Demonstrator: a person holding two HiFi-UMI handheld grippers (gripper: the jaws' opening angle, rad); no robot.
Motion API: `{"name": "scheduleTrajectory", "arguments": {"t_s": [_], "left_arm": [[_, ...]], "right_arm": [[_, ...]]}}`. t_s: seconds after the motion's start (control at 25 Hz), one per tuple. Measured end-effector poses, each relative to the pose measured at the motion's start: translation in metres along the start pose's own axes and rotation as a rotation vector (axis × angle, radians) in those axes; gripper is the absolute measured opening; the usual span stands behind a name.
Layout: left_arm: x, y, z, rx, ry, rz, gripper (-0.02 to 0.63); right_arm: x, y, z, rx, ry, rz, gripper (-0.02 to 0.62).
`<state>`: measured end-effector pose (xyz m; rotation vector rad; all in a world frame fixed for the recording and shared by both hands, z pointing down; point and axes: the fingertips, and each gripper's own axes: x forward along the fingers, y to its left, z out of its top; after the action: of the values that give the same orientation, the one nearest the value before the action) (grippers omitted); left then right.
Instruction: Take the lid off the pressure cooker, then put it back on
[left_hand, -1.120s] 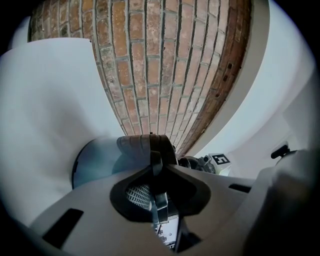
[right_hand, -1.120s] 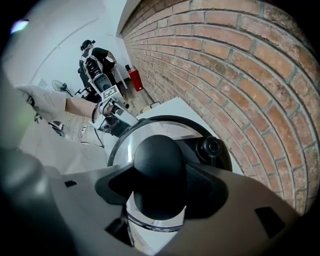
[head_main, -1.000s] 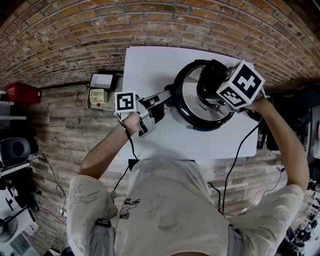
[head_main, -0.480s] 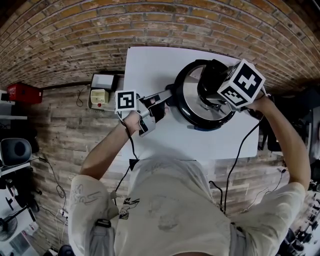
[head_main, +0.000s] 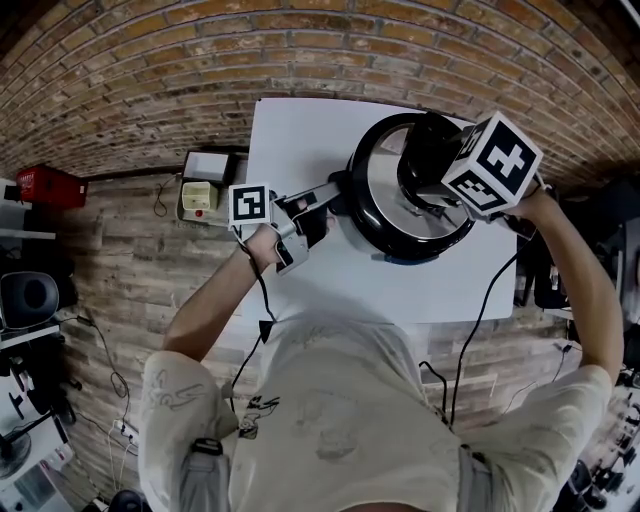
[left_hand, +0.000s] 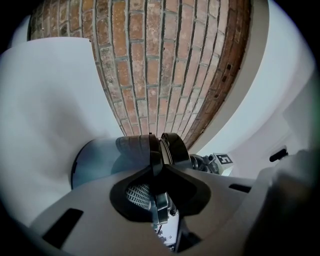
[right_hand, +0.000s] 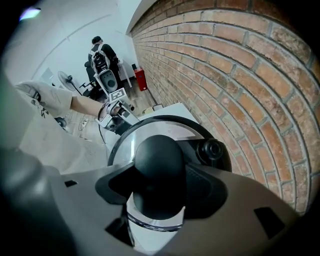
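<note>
Lid (head_main: 383, 195) sits on pressure cooker (head_main: 400, 250), on bench (head_main: 300, 130). Left gripper (left_hand: 157, 187) jaws pinch side handle (left_hand: 145, 147), likely steadying cooker. Right gripper (right_hand: 157, 195) jaws clamp lid knob (right_hand: 156, 160) from above, probably for twisting.

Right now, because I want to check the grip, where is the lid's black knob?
In the right gripper view the knob sits at the lid's centre, clamped between the right gripper's jaws, with the black valve just right of it.
</note>
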<state>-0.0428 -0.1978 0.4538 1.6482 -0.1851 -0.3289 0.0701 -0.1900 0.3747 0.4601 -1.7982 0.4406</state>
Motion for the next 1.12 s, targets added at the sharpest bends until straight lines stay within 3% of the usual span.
{"name": "scheduleTrajectory", "arguments": {"t_s": [0.28,0.64,1.12], "left_arm": [[-0.001,0.001,0.003,0.001,-0.012,0.003,0.072],[-0.003,0.002,0.002,0.004,-0.027,0.003,0.072],[-0.006,0.003,0.004,-0.02,-0.058,-0.01,0.072]], "right_arm": [[-0.003,0.009,0.002,0.012,-0.01,0.054,0.29],[-0.035,0.009,-0.007,0.02,-0.041,0.02,0.29],[-0.081,-0.006,-0.095,0.223,-0.078,-0.046,0.29]]}}
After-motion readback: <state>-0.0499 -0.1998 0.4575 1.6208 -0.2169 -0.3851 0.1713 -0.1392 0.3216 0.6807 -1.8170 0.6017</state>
